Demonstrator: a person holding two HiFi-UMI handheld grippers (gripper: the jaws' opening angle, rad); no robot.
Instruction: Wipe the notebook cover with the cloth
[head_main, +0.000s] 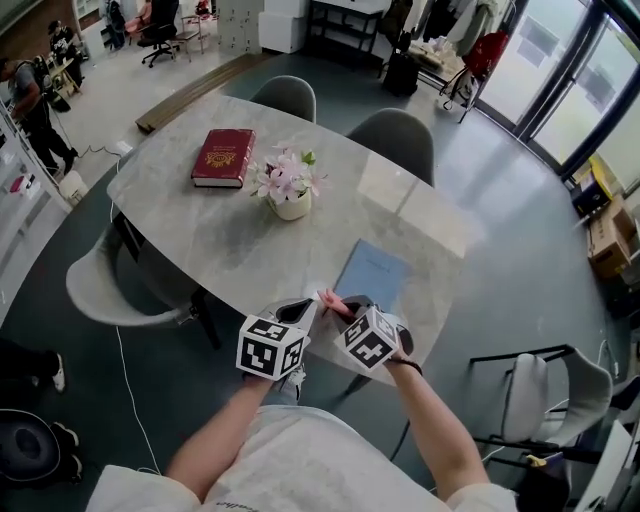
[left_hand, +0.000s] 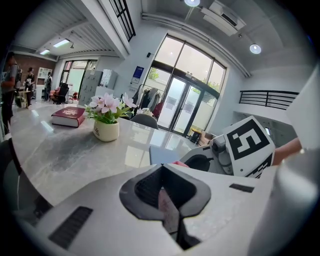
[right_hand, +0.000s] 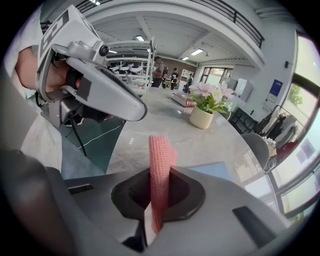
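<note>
A light blue notebook (head_main: 372, 277) lies flat on the grey marble table (head_main: 200, 220), close to its near edge. It also shows as a pale blue patch, the notebook (left_hand: 161, 154), beyond the left jaws, and as the notebook (right_hand: 216, 170) just past the right jaws. A pink knitted cloth (head_main: 328, 298) hangs between the two grippers above the table's near edge. My right gripper (head_main: 346, 306) is shut on the cloth (right_hand: 159, 165), which stands up from its jaws. My left gripper (head_main: 303, 309) faces it, shut on a pale pink strip of cloth (left_hand: 167, 202).
A red book (head_main: 223, 157) lies at the table's far left and a white pot of pink flowers (head_main: 289, 192) stands mid-table. Grey chairs (head_main: 395, 135) line the far side; another chair (head_main: 545, 392) stands at the right. People move about in the far-left background.
</note>
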